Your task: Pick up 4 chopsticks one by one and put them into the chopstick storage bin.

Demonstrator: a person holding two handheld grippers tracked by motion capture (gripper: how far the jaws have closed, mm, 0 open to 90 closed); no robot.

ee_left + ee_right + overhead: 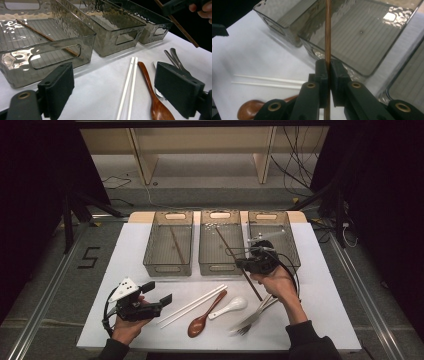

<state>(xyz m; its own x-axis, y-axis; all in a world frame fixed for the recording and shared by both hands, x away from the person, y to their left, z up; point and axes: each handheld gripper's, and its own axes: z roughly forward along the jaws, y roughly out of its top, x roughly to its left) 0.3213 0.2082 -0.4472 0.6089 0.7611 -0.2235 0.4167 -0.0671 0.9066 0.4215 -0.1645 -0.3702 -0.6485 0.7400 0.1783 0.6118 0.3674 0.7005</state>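
My right gripper is shut on a brown chopstick. It holds the stick tilted over the front wall of the middle grey bin. The stick's far end reaches over that bin and its near end hangs above the table. Another brown chopstick lies inside the left bin. At the front left of the table my left gripper stands open with nothing between its jaws, pointing toward a pair of white chopsticks.
A brown wooden spoon, a white spoon and metal forks lie on the white table top in front of the bins. The right bin stands behind my right hand.
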